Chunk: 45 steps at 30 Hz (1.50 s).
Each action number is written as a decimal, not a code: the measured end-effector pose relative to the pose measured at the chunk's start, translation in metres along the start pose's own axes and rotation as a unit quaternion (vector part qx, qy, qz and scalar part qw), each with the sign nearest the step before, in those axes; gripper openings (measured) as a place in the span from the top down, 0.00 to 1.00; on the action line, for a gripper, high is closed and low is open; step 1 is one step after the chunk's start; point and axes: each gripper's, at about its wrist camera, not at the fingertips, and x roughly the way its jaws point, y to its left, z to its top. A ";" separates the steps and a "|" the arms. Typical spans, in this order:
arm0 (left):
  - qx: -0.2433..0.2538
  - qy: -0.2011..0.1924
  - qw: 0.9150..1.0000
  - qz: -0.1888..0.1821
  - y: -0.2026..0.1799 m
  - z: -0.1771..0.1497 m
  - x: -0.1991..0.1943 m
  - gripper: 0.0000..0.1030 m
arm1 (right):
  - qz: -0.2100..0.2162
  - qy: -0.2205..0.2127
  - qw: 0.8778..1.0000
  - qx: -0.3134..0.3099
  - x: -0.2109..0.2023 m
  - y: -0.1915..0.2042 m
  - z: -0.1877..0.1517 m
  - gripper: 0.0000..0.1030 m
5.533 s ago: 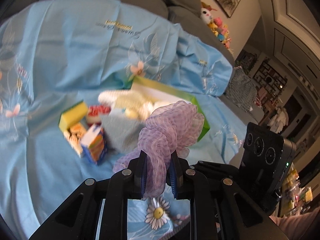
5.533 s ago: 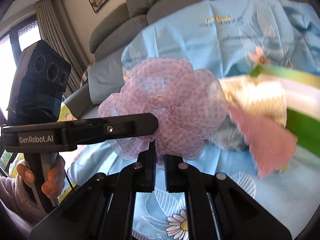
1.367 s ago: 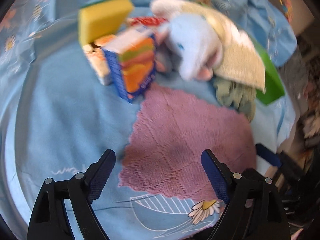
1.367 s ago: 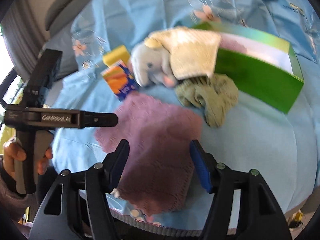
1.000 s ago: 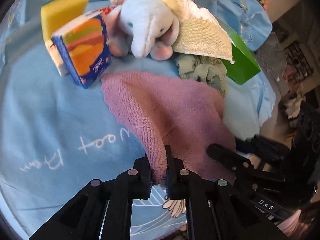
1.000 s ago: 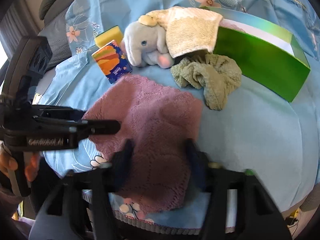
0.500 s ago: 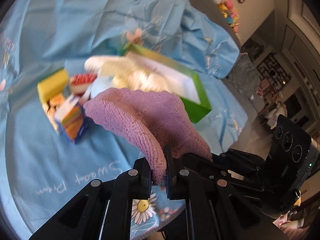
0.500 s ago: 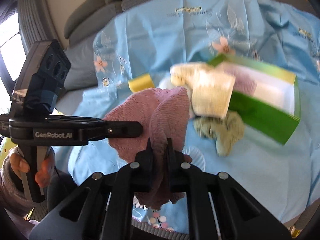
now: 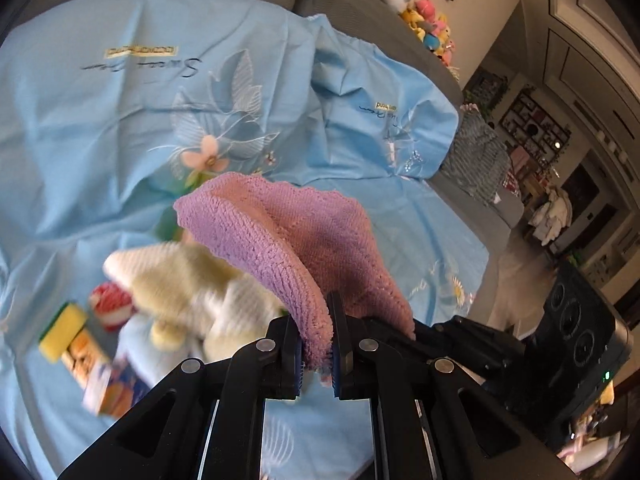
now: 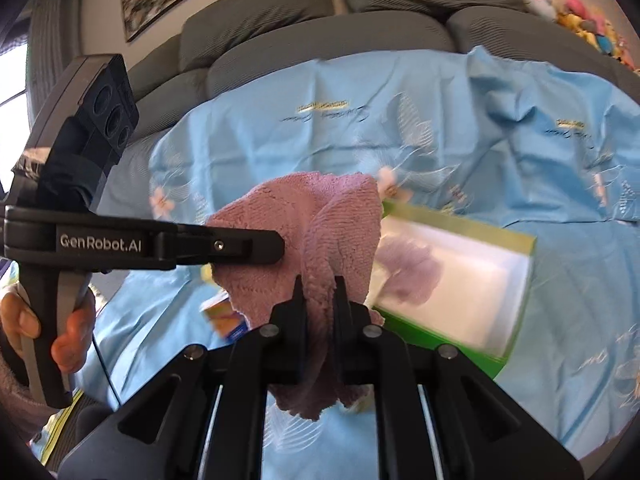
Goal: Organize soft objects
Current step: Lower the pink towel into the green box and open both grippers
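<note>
A pink-purple knitted cloth hangs in the air between both grippers. My left gripper is shut on one edge of it. My right gripper is shut on another edge of the cloth. The left gripper also shows in the right wrist view, touching the cloth's left side. A green box with a white inside lies below and to the right; a purple mesh puff lies in it. A cream towel lies below the cloth in the left wrist view.
A blue floral sheet covers the table and the grey sofa behind. A yellow sponge, a red-and-white item and an orange-blue box lie at the left. Plush toys sit on the sofa back.
Both grippers have lifted the cloth higher off the sheet and carried it toward the green box. A second ago the left gripper had just shut on its edge.
</note>
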 end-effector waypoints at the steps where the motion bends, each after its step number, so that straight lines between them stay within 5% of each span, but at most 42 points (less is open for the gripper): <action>1: 0.000 0.006 1.000 0.000 -0.001 0.009 0.010 0.91 | -0.005 -0.003 1.000 0.003 0.002 -0.005 0.004 0.89; 17: -0.023 0.089 0.995 0.047 0.023 0.045 0.145 0.91 | -0.084 0.062 0.994 0.043 0.093 -0.091 0.011 0.87; 20: -0.034 0.110 0.992 0.059 0.031 0.045 0.160 0.88 | -0.102 0.076 0.991 0.045 0.106 -0.100 0.008 0.72; 21: -0.034 0.113 0.991 0.068 0.032 0.045 0.163 0.74 | -0.109 0.079 0.990 0.045 0.108 -0.102 0.007 0.59; 22: -0.032 0.113 0.990 0.073 0.033 0.044 0.163 0.53 | -0.119 0.080 0.989 0.046 0.110 -0.104 0.006 0.48; 24: -0.028 0.098 0.991 0.087 0.035 0.043 0.157 0.21 | -0.134 0.075 0.987 0.046 0.109 -0.107 0.004 0.48; 25: -0.029 0.092 0.992 0.086 0.035 0.044 0.156 0.14 | -0.143 0.073 0.986 0.042 0.106 -0.108 0.003 0.47; 32: -0.022 0.064 0.993 0.094 0.035 0.044 0.123 0.14 | -0.156 0.049 0.986 0.039 0.086 -0.107 -0.001 0.42; 36: -0.017 0.048 0.994 0.097 0.032 0.036 0.099 0.14 | -0.150 0.037 0.987 0.036 0.070 -0.096 -0.002 0.28; 45: -0.019 0.025 0.994 0.107 0.037 0.001 0.044 0.13 | -0.144 0.023 0.989 0.034 0.035 -0.067 -0.011 0.16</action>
